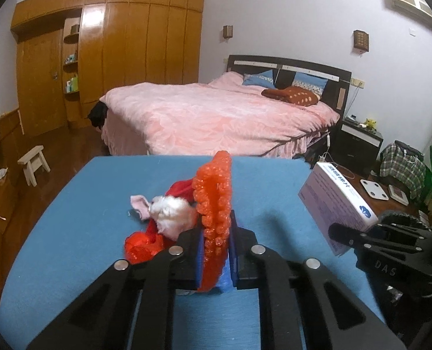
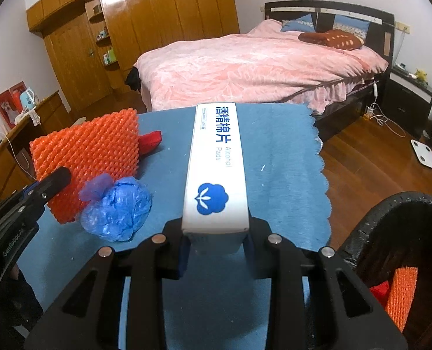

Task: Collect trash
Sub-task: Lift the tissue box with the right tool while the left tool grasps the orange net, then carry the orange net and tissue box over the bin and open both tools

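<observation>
My left gripper (image 1: 216, 250) is shut on an orange foam net sleeve (image 1: 216, 204), held edge-on above the blue table cloth (image 1: 84, 218); the sleeve also shows in the right wrist view (image 2: 90, 154). My right gripper (image 2: 216, 233) is shut on a white alcohol pads box (image 2: 216, 169), also seen at the right of the left wrist view (image 1: 332, 201). A crumpled blue plastic wad (image 2: 116, 210) lies on the cloth beside the sleeve. Red and white scraps (image 1: 169, 213) lie left of the left gripper.
A black trash bin (image 2: 391, 210) stands at the lower right, holding orange net and red scraps. Beyond the table are a pink bed (image 1: 216, 116), a wooden wardrobe (image 1: 113, 43), a small stool (image 1: 35, 163) and a nightstand (image 1: 358, 140).
</observation>
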Demonstrator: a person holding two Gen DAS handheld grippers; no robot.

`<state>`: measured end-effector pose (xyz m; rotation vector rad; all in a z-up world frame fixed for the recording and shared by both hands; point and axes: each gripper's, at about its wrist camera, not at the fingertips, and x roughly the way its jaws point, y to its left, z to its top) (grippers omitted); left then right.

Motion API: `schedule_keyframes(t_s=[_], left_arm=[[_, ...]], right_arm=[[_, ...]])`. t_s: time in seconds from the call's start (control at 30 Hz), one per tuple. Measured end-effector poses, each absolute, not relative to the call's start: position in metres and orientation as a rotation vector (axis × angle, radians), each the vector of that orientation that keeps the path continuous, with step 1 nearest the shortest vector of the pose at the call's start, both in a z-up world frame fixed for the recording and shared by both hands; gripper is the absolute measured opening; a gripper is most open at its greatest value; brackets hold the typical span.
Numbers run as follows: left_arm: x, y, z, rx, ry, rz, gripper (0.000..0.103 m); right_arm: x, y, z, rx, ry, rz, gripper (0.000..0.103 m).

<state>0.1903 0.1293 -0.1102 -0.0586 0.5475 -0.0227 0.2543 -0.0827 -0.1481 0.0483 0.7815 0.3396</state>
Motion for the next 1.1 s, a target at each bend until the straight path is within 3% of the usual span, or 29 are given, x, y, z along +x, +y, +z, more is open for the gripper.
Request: schedule_keyframes(t_s=[0.57,1.1], left_arm=[[0.164,0.056,-0.064,-0.034,0.470,-0.157,0.014],[0.145,-0.031,-0.055,-0.009,0.475,-0.348,0.014]], right_arm=[[0.215,-0.147,-0.096,0.099,0.689,0.280,0.029],[0.169,-0.248,-0.081,0.139,0.651,0.124,0.029]])
